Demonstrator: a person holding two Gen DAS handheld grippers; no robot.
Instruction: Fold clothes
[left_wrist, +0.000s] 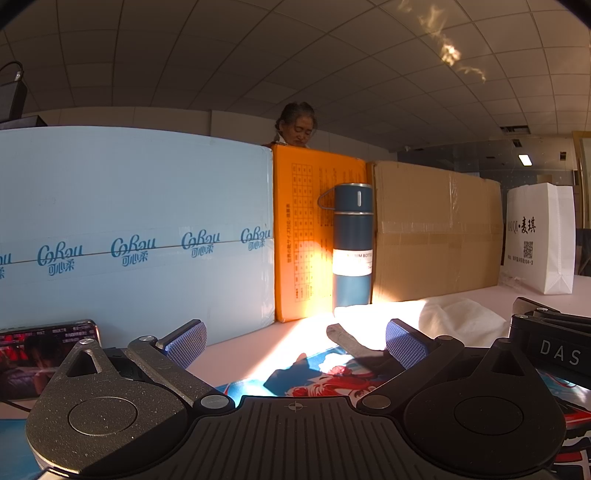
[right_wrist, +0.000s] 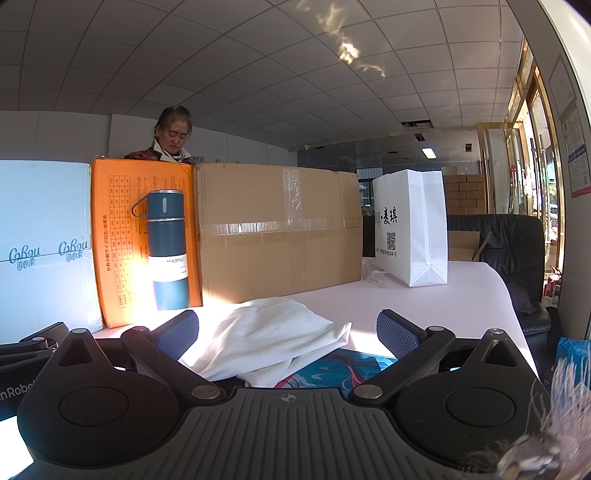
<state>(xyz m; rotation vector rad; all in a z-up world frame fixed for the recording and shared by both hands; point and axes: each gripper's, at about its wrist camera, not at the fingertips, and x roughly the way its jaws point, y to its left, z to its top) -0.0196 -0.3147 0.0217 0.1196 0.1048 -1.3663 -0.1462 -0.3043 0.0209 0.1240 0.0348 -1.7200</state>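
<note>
**Both tools spread over the worktop**

Left tool spread, nothing pinched. Right tool spread, empty too. Crumpled white cotton garment between and just ahead of right tool's pads, heaped on pale worktop, overlapping colourful printed mat.

Soft matt white cloth, glossy blue metal flask, taped brown cardboard box.

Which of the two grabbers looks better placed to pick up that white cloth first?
Right gripper, probably: the white cloth lies bunched directly between its open fingers, whereas it sits off to the side of the left gripper.
</note>
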